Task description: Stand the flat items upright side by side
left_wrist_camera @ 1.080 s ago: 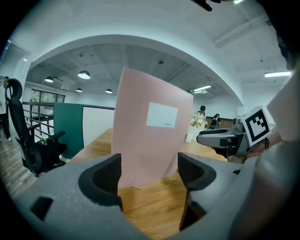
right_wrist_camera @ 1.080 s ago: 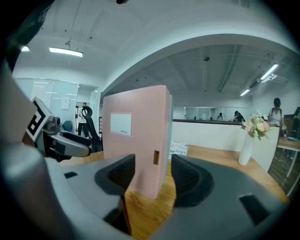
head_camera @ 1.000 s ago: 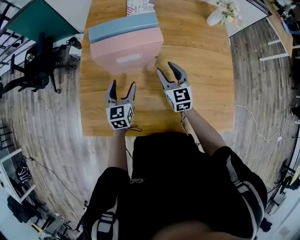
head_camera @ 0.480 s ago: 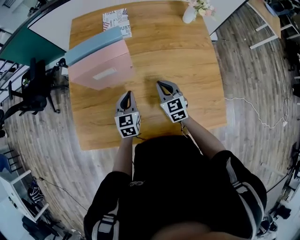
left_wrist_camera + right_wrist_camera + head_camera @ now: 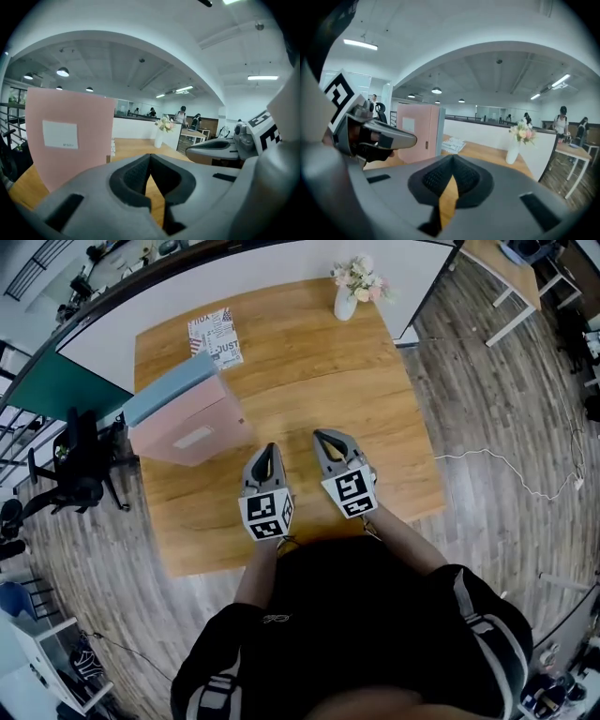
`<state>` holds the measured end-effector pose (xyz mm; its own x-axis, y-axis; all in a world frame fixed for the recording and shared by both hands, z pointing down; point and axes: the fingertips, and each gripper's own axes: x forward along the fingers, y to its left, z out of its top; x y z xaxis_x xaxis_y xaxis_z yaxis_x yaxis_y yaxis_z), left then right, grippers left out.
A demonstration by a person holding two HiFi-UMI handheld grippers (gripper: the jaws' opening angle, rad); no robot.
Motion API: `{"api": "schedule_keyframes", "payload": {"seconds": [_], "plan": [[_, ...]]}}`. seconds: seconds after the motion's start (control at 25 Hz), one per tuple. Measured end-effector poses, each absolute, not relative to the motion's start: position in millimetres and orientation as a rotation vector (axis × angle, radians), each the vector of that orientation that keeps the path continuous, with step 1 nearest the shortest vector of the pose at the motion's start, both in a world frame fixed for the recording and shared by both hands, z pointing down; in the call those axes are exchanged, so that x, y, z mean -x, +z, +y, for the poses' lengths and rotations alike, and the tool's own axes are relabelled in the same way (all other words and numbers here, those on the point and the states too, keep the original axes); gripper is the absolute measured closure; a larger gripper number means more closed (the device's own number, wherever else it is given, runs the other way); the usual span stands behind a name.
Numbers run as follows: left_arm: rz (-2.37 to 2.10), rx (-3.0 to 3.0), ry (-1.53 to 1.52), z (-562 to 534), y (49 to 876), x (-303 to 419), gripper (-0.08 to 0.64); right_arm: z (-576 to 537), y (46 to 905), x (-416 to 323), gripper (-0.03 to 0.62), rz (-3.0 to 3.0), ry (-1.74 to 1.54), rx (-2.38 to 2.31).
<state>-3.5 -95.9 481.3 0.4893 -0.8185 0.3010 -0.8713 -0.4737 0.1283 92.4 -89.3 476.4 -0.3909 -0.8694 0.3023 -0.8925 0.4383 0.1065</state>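
A pink flat box point(image 5: 192, 423) stands upright on the wooden table point(image 5: 309, 362), and a blue one point(image 5: 169, 390) stands against its far side. In the left gripper view the pink box point(image 5: 70, 136) rises at the left. The right gripper view shows the pink box point(image 5: 417, 131) with the blue edge point(image 5: 439, 129) beside it. My left gripper point(image 5: 269, 450) is shut and empty, to the right of the pink box and apart from it. My right gripper point(image 5: 324, 436) is shut and empty beside the left one. A patterned book point(image 5: 215, 337) lies flat behind the boxes.
A white vase of flowers point(image 5: 349, 292) stands at the table's far right corner. Office chairs point(image 5: 75, 465) are on the floor to the left. A cable point(image 5: 506, 465) lies on the floor to the right. People stand in the background point(image 5: 560, 122).
Both grippers have closed from open. Both have drawn back from the pink box toward the table's near edge. The boxes stay upright.
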Motion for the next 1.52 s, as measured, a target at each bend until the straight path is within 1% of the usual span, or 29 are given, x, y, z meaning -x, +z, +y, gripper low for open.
{"api": "schedule_keyframes", "payload": {"seconds": [0.2, 0.36, 0.6, 0.96, 1.52], "plan": [[-1.524, -2.53, 0.215, -113, 421, -3, 0.563, -106, 404, -104, 0.588, -2.457, -0.049, -1.571], [-1.616, -2.582, 0.161, -119, 368, -2, 0.563, -115, 353, -115, 0.588, -2.508, -0.107, -1.635], [-1.73, -2.623, 0.038, -111, 309, 12, 0.563, -120, 311, -132, 0.588, -2.529, -0.169, -1.708], [-1.805, -2.58, 0.103, -110, 311, 34, 0.562, -118, 299, -128, 0.588, -2.538, -0.211, -1.717], [-1.834, -2.532, 0.1, -106, 322, 52, 0.561, -122, 300, -118, 0.588, -2.542, -0.225, -1.7]]}}
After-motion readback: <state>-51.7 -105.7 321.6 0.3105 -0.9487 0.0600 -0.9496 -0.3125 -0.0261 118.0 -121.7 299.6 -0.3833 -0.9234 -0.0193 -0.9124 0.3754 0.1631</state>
